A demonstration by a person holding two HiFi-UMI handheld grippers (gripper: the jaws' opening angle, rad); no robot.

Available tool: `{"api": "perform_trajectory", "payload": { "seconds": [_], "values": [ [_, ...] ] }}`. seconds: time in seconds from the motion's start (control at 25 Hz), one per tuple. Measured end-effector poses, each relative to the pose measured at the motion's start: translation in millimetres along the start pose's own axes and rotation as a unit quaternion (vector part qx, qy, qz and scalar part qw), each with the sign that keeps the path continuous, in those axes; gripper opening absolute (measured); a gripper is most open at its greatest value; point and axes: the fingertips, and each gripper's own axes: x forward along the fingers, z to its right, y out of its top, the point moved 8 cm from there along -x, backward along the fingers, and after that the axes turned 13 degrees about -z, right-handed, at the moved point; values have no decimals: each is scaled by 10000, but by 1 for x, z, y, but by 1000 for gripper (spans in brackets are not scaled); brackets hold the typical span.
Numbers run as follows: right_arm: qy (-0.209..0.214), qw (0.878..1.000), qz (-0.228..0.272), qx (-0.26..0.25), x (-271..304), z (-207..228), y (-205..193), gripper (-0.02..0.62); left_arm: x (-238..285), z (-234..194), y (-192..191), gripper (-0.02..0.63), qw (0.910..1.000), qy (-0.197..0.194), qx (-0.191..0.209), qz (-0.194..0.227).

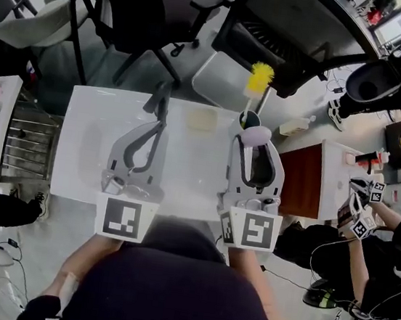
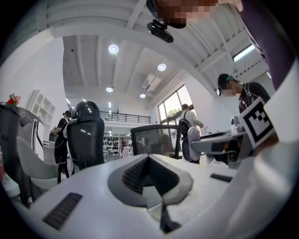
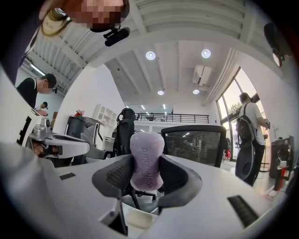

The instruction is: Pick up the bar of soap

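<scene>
A: Where was the bar of soap (image 3: 146, 161) when you looked?

B: In the middle of the right gripper view, standing on end between the jaws of my right tool (image 1: 256, 147), pinched on both flat sides. In the head view it sat right of centre, at that tool's tip, just below the yellow brush (image 1: 260, 78) in its cup (image 1: 250, 120).

A: And the other one?

B: My left tool (image 1: 161, 105) lay left of centre over the white bench (image 1: 88, 126), its jaws drawn together with nothing between them — idle.

A: So which step was that?

B: The grasp looked made to me, and I judged the pick-up nearly finished. I could not tell how far the bar stood off the bench.

A: What did the next move call for?

B: A steady squeeze and a straight lift — soap is slick, and I guessed a tilt or a slackened grip might let it slide out.
</scene>
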Motion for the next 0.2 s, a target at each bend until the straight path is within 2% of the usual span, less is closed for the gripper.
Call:
{"api": "perform_trajectory", "payload": {
  "seconds": [0.2],
  "values": [
    [-34, 10000, -22, 17, 1, 1, 0, 190, 4, 2, -2, 0, 9999, -92, -14, -82]
  ]
}}
